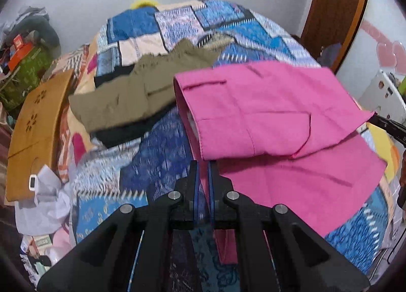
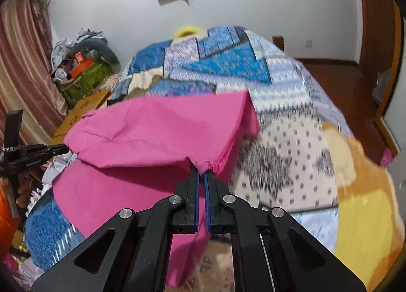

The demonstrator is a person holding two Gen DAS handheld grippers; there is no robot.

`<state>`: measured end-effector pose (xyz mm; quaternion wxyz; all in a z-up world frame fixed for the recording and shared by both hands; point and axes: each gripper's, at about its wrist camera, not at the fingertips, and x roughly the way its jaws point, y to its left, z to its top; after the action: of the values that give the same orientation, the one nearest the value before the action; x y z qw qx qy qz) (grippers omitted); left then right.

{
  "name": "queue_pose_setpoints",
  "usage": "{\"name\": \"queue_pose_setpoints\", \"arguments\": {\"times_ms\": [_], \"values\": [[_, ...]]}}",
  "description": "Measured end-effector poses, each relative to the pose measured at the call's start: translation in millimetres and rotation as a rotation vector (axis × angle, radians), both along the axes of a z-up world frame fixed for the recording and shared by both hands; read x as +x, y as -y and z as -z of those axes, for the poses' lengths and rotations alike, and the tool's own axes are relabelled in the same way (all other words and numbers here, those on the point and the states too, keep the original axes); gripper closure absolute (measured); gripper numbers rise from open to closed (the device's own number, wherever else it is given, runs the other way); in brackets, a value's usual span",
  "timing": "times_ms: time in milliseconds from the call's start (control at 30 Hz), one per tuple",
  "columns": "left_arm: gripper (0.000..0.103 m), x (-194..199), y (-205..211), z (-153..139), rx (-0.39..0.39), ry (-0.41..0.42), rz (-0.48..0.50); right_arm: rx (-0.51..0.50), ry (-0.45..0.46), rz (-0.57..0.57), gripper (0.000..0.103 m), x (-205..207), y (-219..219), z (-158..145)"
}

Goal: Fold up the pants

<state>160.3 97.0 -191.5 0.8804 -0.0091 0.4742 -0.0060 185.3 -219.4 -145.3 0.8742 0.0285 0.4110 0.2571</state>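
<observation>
Folding: pink pants (image 1: 266,114) mid-fold, one half lifted over the half lying on the bed (image 1: 157,150), near its front edge
Left gripper (image 1: 203,165): clenched on pants edge
Right gripper (image 2: 201,169): pinching bunched corner
Left to do: lay it down, smooth
Nearby: olive pants (image 1: 127,99) farther back

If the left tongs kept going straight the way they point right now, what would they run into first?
Probably the pink pants themselves: the left tongs are shut on their near edge, with the lifted fold directly ahead. Beyond that lie the patchwork bedspread and olive garment, though depth is unclear.
</observation>
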Motion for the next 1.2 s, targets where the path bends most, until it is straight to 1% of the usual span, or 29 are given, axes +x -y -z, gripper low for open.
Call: {"name": "queue_pose_setpoints", "arguments": {"times_ms": [133,233,267,300,333,367,400,433,500,533,600,633,667,733,833,967,1033,1067,1133,1200], "values": [[0.097,-8,1,1,0.031,0.001,-0.002,-0.026,-0.042,0.031,0.098,-9,10,14],[0.09,-11,1,-8,0.043,0.016,-0.003,-0.062,-0.061,0.047,0.098,-14,18,13],[0.083,-11,2,-13,0.055,0.028,-0.001,-0.066,-0.057,0.048,0.098,-15,19,11],[0.069,-11,4,-16,0.065,0.036,0.0,-0.077,-0.048,0.048,0.098,-17,19,7],[0.06,-11,6,-21,0.072,0.044,0.007,-0.089,-0.034,0.045,0.098,-19,19,2],[0.04,-10,7,-24,0.07,0.048,0.015,-0.094,-0.019,0.036,0.096,-20,18,-3],[0.032,-10,9,-29,0.062,0.06,0.024,-0.093,-0.011,0.027,0.089,-20,16,-7],[0.032,-9,12,-32,0.058,0.074,0.035,-0.09,0.003,0.012,0.084,-22,13,-13],[0.031,-6,20,-37,0.081,0.079,0.06,-0.091,0.027,-0.011,0.061,-21,5,-19],[0.03,-4,25,-38,0.1,0.079,0.069,-0.094,0.049,-0.031,0.056,-23,-2,-24],[0.027,0,34,-37,0.131,0.076,0.093,-0.101,0.07,-0.06,0.039,-23,-13,-27],[0.027,2,40,-35,0.14,0.067,0.109,-0.105,0.08,-0.081,0.036,-23,-21,-28],[0.027,4,45,-33,0.146,0.058,0.125,-0.109,0.089,-0.105,0.035,-23,-29,-28],[0.027,7,54,-30,0.163,0.046,0.157,-0.121,0.092,-0.149,0.034,-20,-43,-25],[0.027,11,72,-24,0.186,0.036,0.217,-0.145,0.074,-0.221,0.034,-17,-63,-15],[0.026,21,94,-6,0.223,-0.037,0.278,-0.192,0.033,-0.289,0.034,-10,-84,1],[0.024,23,103,0,0.278,-0.028,0.304,-0.219,0.01,-0.313,0.034,-6,-91,9],[0.024,24,105,1,0.29,-0.02,0.309,-0.226,0.004,-0.324,0.034,-5,-93,12],[0.024,30,105,0,0.28,-0.029,0.31,-0.238,-0.009,-0.346,0.034,-4,-98,17],[0.024,38,104,-1,0.262,-0.036,0.304,-0.23,-0.015,-0.359,0.034,-1,-100,19]]}}
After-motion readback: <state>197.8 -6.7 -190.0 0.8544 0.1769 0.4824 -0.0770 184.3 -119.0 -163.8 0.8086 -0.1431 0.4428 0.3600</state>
